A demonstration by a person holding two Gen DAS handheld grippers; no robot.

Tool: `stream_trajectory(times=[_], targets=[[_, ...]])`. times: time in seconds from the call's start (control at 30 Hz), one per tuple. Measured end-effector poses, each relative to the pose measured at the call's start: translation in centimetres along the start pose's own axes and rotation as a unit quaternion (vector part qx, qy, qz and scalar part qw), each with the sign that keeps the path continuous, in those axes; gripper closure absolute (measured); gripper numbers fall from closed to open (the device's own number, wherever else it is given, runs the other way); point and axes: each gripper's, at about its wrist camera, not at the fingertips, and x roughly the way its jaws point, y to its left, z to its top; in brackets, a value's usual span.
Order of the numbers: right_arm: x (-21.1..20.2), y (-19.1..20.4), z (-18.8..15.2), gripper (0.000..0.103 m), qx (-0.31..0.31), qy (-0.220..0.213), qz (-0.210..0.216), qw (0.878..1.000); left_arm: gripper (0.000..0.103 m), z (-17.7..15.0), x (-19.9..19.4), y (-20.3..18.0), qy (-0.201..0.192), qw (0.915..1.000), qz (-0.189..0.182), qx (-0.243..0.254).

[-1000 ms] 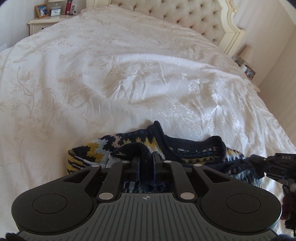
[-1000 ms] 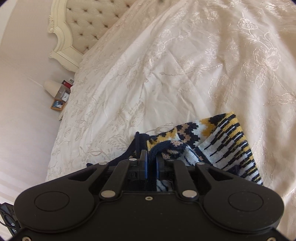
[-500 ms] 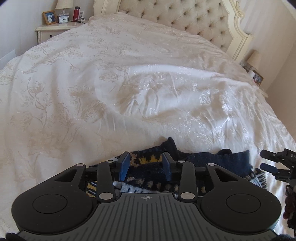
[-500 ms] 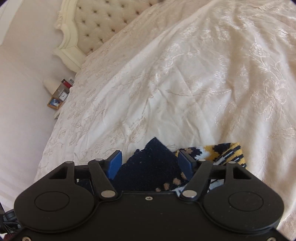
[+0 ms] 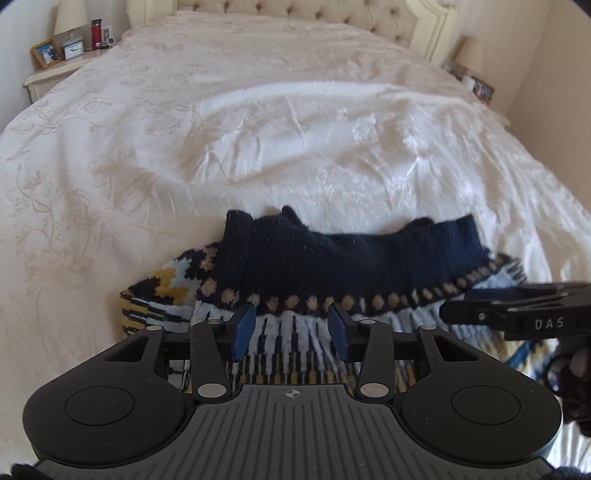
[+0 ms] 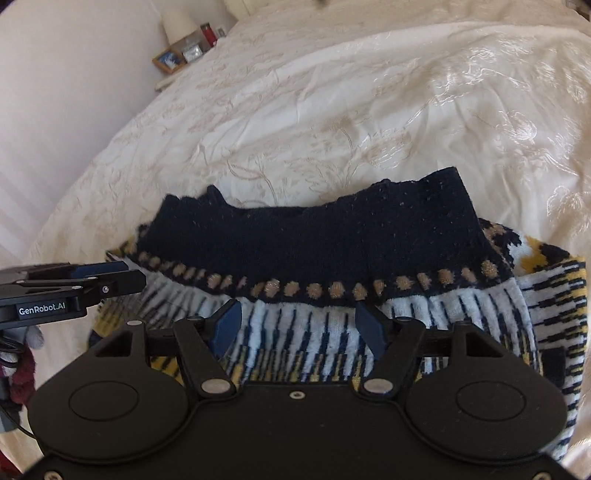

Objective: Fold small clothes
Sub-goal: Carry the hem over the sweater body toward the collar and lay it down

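In the left wrist view, the left gripper [image 5: 291, 328] is hanging with its tongs spread, pinching nothing now, where a second ago it was clamping the knitted garment [image 5: 332, 266]. The garment is lying folded on the bedspread [image 5: 258, 122], navy band turned toward the headboard [image 5: 295, 11].

In the right wrist view, the right gripper [image 6: 295, 328] is likewise hovering spread over the garment's striped panel, having let go. This fold is probably laid; smoothing or another fold likely follows.
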Motion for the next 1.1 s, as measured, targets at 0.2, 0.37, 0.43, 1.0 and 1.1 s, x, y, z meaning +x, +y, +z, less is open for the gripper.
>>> stream_trajectory(times=[0.2,0.37,0.43,1.0,1.1], targets=[[2.5,-1.3,0.1,0.034,-0.051,0.034,-0.063,0.996,0.059,-2.2,3.0,-0.1,0.070,0.9880,0.044,0.130],[1.8,-0.9,0.2,0.032,-0.047,0.026,-0.064,0.997,0.060,-2.2,0.7,0.2,0.057,0.9913,0.046,0.109],[0.8,-0.4,0.0,0.030,-0.042,0.012,-0.061,0.997,0.060,-2.5,-1.0,0.6,0.044,0.9946,0.043,0.083],[-1.3,8.3,-4.4,0.027,-0.125,0.018,0.001,0.992,0.059,-9.7,-2.8,0.5,0.138,0.9855,0.030,0.094],[1.0,9.9,-5.4,0.026,-0.164,0.050,-0.029,0.985,0.059,-9.7,-3.0,0.6,0.138,0.9855,0.031,0.094]])
